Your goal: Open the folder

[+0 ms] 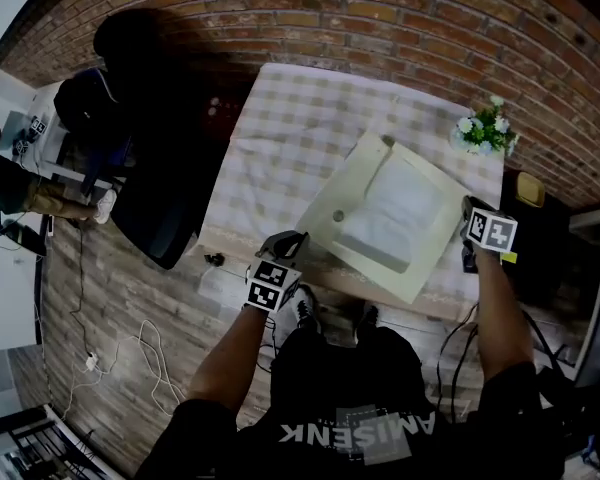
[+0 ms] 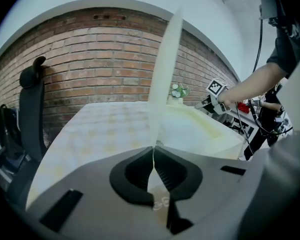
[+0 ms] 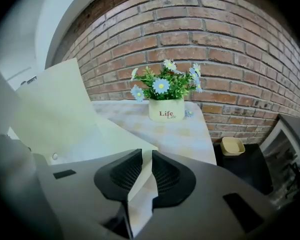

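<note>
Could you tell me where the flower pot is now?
In the head view, the flower pot stands at the far right corner of the table, beyond the folder.

Surface: table [image 1: 242,230], covered by checked cloth [image 1: 300,118]
Centre-right: pale folder [image 1: 385,218], cover raised
Far right corner: flower pot [image 1: 485,133]

Soft, even indoor light; strong fisheye bending with black vignetted corners; both gripper views blur in the near foreground.
</note>
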The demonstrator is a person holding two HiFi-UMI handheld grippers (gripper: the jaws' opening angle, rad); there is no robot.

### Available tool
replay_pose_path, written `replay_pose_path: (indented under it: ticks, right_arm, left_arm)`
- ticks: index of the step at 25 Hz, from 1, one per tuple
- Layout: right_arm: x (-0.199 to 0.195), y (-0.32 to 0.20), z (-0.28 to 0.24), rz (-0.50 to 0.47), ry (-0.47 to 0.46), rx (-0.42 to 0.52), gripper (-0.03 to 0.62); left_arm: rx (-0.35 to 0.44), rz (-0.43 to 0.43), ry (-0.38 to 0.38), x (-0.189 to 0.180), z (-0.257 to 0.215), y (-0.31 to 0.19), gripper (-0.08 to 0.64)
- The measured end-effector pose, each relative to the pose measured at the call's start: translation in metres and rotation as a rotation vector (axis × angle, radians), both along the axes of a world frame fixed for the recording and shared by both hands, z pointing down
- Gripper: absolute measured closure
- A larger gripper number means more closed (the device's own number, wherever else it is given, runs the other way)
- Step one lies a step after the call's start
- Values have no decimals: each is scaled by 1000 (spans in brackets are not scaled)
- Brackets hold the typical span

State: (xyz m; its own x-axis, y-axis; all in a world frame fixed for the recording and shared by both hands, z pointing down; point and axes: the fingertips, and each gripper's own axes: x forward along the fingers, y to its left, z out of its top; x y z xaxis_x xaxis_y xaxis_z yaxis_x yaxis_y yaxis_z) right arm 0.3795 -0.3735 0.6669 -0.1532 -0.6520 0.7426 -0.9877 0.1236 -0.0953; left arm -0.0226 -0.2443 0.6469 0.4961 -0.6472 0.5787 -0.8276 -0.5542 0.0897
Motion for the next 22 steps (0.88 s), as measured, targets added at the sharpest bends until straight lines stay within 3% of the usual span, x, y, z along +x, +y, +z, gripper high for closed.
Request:
replay_pose_path:
  ticks: [12, 22]
  right_arm:
    - [-1, 0, 1, 4, 31, 2, 505]
    - [-3, 1, -1, 23, 43, 19, 508]
  left_arm:
    - [-59, -251, -95, -40, 44, -17, 508]
    - [-4, -280, -345, -62, 70, -28, 350]
